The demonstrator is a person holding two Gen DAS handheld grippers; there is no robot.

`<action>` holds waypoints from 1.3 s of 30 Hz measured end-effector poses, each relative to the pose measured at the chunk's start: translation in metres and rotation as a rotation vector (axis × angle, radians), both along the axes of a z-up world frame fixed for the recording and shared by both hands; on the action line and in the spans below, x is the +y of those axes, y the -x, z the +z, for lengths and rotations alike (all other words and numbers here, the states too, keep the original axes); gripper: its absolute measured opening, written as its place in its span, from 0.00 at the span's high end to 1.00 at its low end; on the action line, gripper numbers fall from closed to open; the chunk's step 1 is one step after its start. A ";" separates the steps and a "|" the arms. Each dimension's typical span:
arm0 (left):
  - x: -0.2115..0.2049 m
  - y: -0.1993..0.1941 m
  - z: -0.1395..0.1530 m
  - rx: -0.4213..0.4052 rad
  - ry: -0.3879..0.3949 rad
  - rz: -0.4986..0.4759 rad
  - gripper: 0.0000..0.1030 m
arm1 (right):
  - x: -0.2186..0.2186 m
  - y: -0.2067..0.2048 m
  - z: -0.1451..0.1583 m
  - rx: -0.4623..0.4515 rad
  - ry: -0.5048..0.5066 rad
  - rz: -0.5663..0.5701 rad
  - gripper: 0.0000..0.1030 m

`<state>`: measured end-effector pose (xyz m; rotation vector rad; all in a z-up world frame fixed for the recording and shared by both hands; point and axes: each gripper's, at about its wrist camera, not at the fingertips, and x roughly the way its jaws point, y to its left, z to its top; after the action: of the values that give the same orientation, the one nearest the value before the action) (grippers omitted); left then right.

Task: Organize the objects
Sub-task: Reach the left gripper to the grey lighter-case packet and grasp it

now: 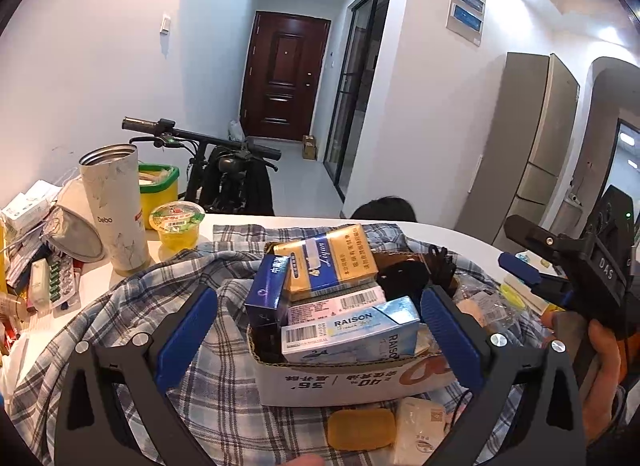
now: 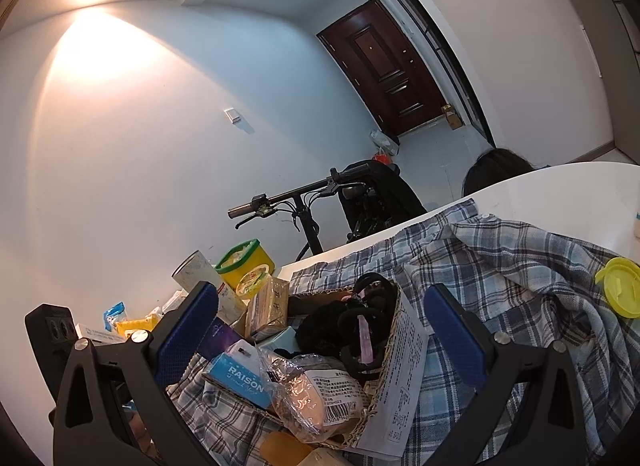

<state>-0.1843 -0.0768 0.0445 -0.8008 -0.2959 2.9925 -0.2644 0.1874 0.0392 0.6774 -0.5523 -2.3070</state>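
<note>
A cardboard box (image 1: 340,384) sits on a plaid shirt (image 1: 120,314) on the white table. It holds a light-blue RAISON pack (image 1: 352,330), a gold pack (image 1: 332,262), a dark-blue pack (image 1: 266,294) and black hair ties (image 2: 352,322). My left gripper (image 1: 320,330) is open and empty, its blue pads on either side of the box. My right gripper (image 2: 320,330) is open and empty above the box (image 2: 384,390); it also shows at the right in the left wrist view (image 1: 520,266). A wrapped bun (image 2: 308,398) lies at the box's front.
A white tumbler (image 1: 116,205), a jelly cup (image 1: 176,225), a yellow tub (image 1: 158,185) and a pile of medicine packs (image 1: 36,262) stand at the left. An amber soap bar (image 1: 360,428) lies before the box. A yellow lid (image 2: 620,290) lies on the shirt. A bicycle (image 1: 224,161) stands behind the table.
</note>
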 end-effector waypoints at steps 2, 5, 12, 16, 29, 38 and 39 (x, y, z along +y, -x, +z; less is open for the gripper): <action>0.000 0.000 0.000 -0.005 -0.010 -0.006 0.00 | 0.000 0.000 0.000 0.000 -0.004 -0.001 0.01; 0.003 -0.002 0.001 0.001 -0.002 -0.009 0.00 | -0.001 0.000 0.000 -0.002 -0.005 0.004 0.00; 0.009 -0.003 0.000 0.008 0.028 -0.005 0.00 | 0.000 -0.003 0.003 0.009 -0.004 0.007 0.00; 0.010 -0.003 0.000 0.005 0.027 -0.012 0.00 | 0.002 -0.009 0.011 0.050 -0.011 -0.006 0.01; 0.020 -0.005 0.001 0.005 0.067 -0.025 0.00 | -0.012 -0.035 0.032 0.219 -0.083 0.017 0.00; 0.010 -0.021 0.019 0.038 0.024 -0.066 0.00 | -0.017 -0.033 0.027 0.213 -0.091 0.041 0.00; 0.007 -0.024 0.022 0.039 0.013 -0.069 0.00 | -0.018 -0.032 0.026 0.210 -0.093 0.043 0.00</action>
<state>-0.1600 -0.0701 0.0662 -0.7375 -0.2420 2.9442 -0.2320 0.1698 0.0655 0.4766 -0.3319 -2.3389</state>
